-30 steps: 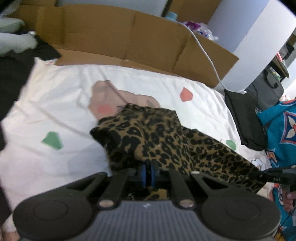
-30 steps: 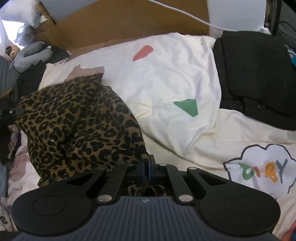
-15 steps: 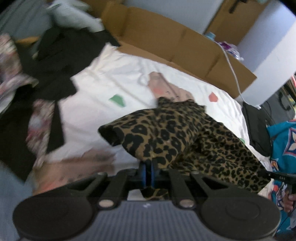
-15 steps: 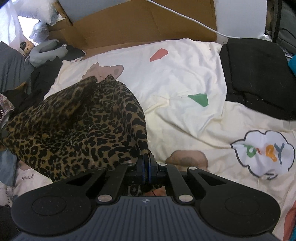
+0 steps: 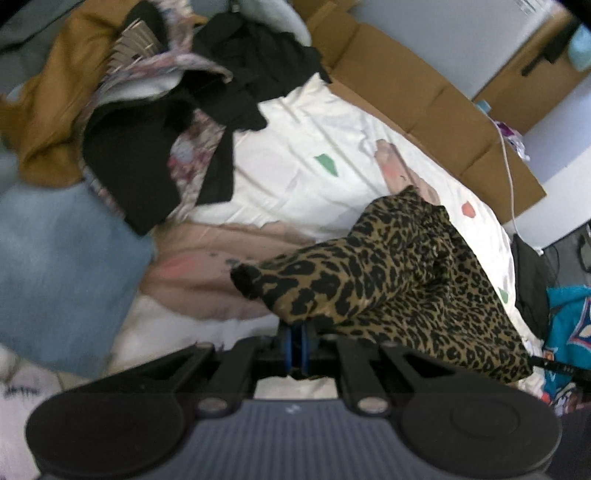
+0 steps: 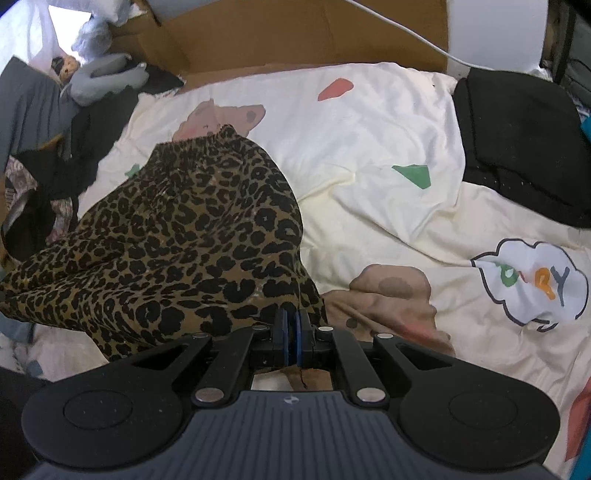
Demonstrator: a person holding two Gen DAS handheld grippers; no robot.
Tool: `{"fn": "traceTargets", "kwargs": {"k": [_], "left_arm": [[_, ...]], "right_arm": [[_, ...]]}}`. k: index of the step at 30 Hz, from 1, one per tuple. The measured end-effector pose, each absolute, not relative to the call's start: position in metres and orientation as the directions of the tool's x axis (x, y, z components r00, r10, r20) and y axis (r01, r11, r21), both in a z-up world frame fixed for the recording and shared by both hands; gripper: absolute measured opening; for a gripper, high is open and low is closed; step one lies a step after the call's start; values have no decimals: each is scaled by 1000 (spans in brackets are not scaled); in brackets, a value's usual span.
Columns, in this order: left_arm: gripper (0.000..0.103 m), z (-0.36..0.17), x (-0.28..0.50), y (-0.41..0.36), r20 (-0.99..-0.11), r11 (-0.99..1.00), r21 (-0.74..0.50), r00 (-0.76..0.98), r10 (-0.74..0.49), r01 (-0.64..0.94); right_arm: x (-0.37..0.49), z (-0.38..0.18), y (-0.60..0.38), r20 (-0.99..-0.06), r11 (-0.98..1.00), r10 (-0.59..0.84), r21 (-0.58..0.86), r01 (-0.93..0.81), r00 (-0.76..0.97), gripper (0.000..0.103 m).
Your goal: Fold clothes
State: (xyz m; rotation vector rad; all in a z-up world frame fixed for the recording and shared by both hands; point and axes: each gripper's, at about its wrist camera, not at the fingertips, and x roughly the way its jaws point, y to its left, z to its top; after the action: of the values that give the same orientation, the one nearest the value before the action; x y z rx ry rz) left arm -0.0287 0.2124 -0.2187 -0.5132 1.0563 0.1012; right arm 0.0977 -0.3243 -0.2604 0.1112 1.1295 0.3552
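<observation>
Leopard-print garment (image 5: 402, 280), tan ground with black spots, of thin soft cloth, held off a cream bedsheet (image 5: 295, 147) between two grippers. Left gripper (image 5: 295, 345): blue pads pressed together on one edge of the cloth; beside the grip a rolled, dark-lined hem juts toward the left of that view. Right gripper (image 6: 291, 341): pads likewise closed on a corner of the same cloth (image 6: 177, 251), the fabric rising from the jaws and spreading up and to the left. Between the two grips the garment is stretched in a sagging band, its long axis running from one gripper to the other. A gathered, elastic-looking edge forms its far end in the right wrist view, pointing toward the cardboard sheet (image 6: 295, 33) at the head of the bed; whether that end touches the sheet cannot be told. Bedsheet printed with green and red patches, pink-brown figures and a cloud with coloured letters (image 6: 532, 280). Black clothing (image 6: 524, 136) at the sheet's right edge; mixed heap of clothes (image 5: 155, 122) at its left.
</observation>
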Motion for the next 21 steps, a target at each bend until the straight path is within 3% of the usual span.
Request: {"fn": "traceTargets", "kwargs": {"k": [3,4,6,8,13,21], "left_arm": [[5,-226,-45,217,-851,852,-376,500,-162,-364],[5,-228,-51,220,-851,837,-383,502,-156,-390],[4,-235,-63,224,-853,814,-395,498,-153,-426],[4,-242,-75,227,-856,793,-406,493,-156,-453],[6,-243,-87,225,-857,792,-415,485,-174,-448],[14,-201,-82,223,-868,850,-306,493,-64,-428]], "right_arm": [[99,-256,-322,-869,947,299,221,-231,395,9],[100,-255,-322,-874,953,280,203,-224,398,28],[102,-250,-322,-876,963,246,172,-208,414,55],[101,-240,-322,-862,967,230,150,-206,452,62],[104,-210,-315,-837,971,199,97,-220,510,90],[124,-197,-312,-795,954,286,187,-233,535,94]]}}
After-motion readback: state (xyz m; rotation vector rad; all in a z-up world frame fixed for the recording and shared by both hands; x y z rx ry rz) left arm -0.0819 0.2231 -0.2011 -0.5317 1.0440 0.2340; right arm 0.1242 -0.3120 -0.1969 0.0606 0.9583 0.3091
